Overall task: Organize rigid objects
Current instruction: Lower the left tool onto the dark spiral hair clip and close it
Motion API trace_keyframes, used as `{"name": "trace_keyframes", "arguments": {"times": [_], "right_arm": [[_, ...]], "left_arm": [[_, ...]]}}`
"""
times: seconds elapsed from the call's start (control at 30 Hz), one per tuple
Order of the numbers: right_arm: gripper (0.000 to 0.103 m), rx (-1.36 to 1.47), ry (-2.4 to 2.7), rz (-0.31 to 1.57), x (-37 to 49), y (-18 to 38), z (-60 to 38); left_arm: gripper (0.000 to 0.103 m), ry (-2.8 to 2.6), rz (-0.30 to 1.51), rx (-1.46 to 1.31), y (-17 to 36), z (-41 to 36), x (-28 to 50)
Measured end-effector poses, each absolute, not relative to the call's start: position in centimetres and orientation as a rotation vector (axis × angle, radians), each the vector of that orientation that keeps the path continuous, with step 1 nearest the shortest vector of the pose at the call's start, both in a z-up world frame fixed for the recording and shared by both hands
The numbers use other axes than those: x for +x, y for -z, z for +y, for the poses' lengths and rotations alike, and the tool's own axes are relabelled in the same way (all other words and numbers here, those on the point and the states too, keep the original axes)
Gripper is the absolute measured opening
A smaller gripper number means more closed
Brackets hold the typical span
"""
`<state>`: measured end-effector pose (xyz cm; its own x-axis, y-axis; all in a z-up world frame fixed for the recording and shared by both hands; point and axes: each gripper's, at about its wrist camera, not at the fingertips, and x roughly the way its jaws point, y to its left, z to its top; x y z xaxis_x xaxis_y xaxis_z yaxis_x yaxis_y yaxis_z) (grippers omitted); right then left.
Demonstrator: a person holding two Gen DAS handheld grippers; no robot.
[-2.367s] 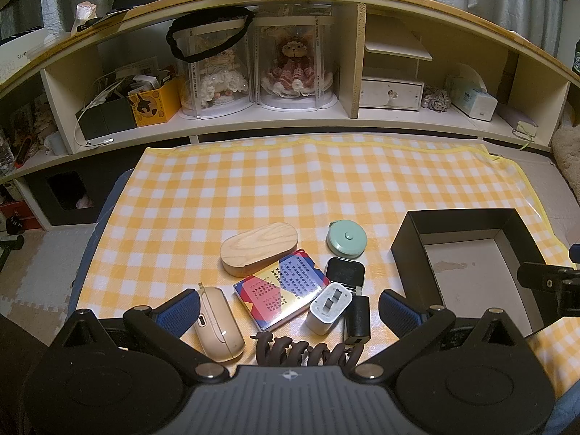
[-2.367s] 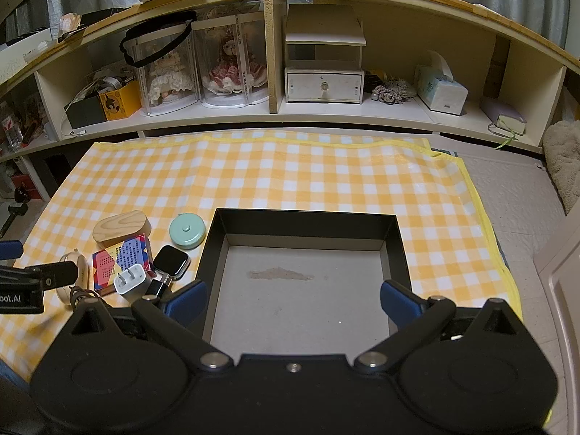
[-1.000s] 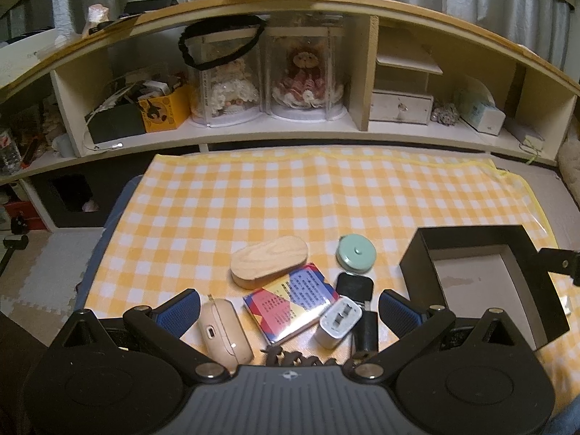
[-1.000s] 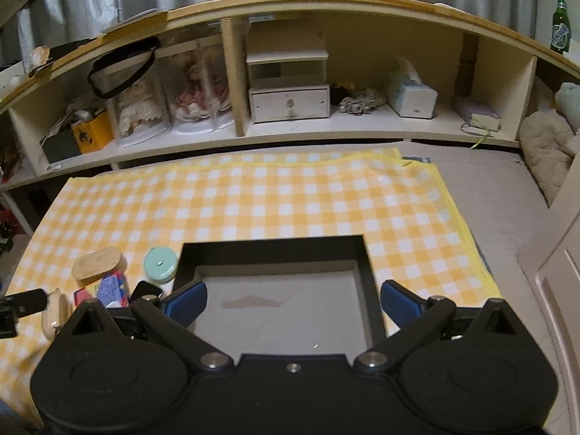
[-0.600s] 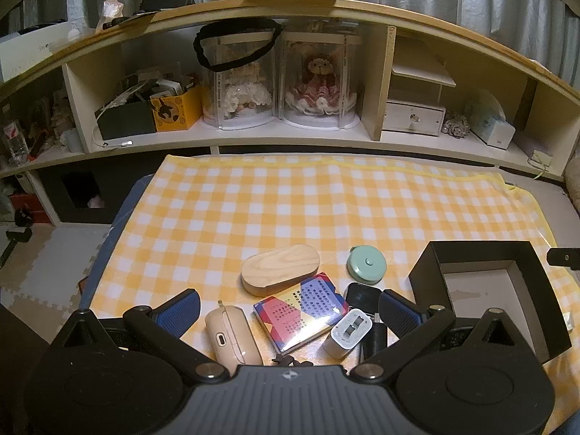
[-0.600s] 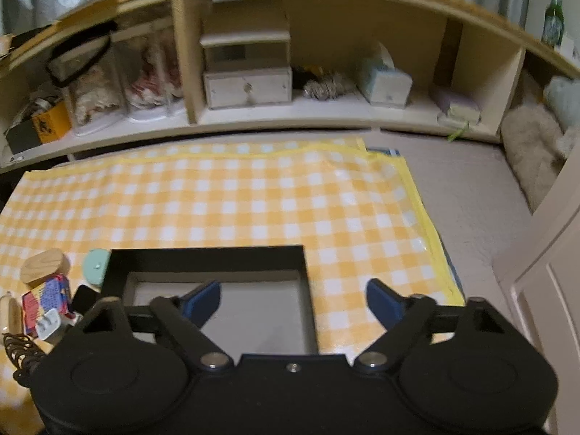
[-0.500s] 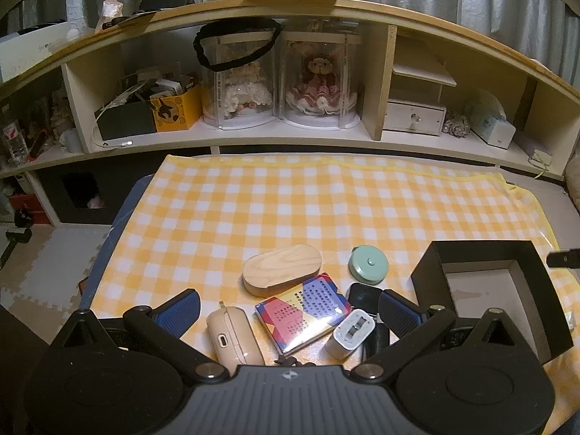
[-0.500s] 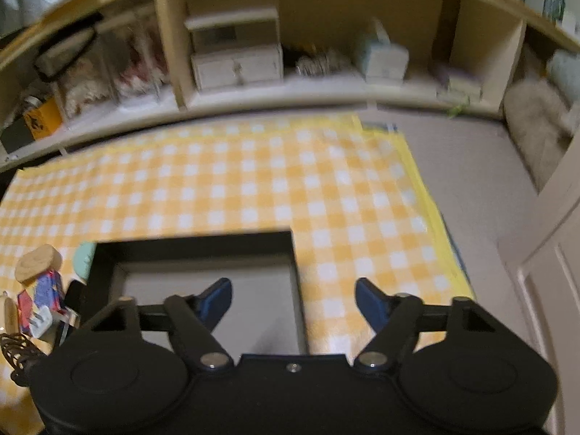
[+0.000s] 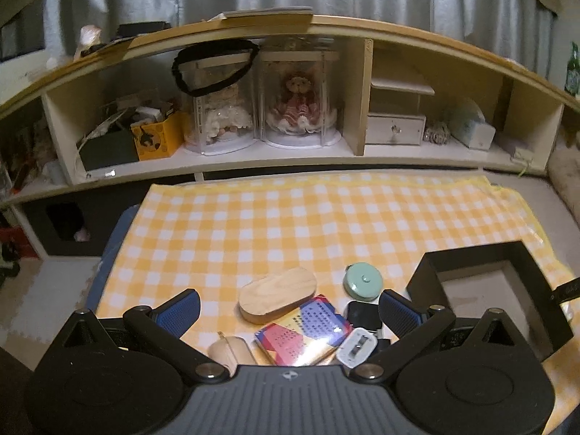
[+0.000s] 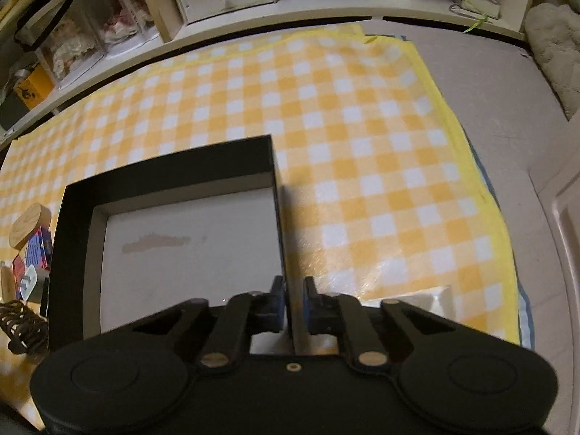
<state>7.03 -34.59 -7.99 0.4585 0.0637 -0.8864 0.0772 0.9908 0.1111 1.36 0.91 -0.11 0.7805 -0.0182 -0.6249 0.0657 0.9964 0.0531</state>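
A black open box (image 10: 166, 174) with a pale floor lies on the yellow checked cloth (image 10: 362, 116). My right gripper (image 10: 293, 302) points steeply down, and its jaws are closing onto the box's right wall, which stands between the pads. My left gripper (image 9: 289, 311) hovers open over a cluster: a wooden oval case (image 9: 277, 294), a mint round case (image 9: 363, 280), a colourful card box (image 9: 302, 330), a white charger (image 9: 357, 346), a black square gadget (image 9: 360, 314) and a beige case (image 9: 232, 351). Nothing is between its fingers. The box (image 9: 420, 275) sits right of the cluster.
A dark claw clip (image 10: 23, 326) lies left of the box. A long wooden shelf (image 9: 290, 152) with doll cases and a small drawer runs along the far side. The cloth's yellow edge (image 10: 456, 119) ends at grey flooring on the right.
My right gripper swung right and down to the box's right wall, and its jaws went from wide open to nearly together. The left gripper stayed open and hardly moved.
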Motion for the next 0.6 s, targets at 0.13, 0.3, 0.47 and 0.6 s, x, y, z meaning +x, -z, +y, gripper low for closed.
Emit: {"name": "trace_keyframes", "arguments": {"times": [0.13,0.3,0.47,0.6], "right_arm": [[0.004,0.146,0.0,1.092,7.0,8.0,-34.5],[0.004,0.146,0.0,1.093,7.0,8.0,-34.7],[0.005,0.147,0.0,1.092,7.0,8.0,-34.7],[0.005,0.148,0.0,1.092,7.0,8.0,-34.7]], "left_arm": [[0.103,0.112,0.714,0.106,0.4,1.0,1.6],[0.102,0.245,0.89,0.114,2.8,-0.2,2.0],[0.101,0.304,1.053,0.19,5.9,-2.0,1.9],[0.1,0.281,1.197,0.206,8.3,-2.1,2.4]]}}
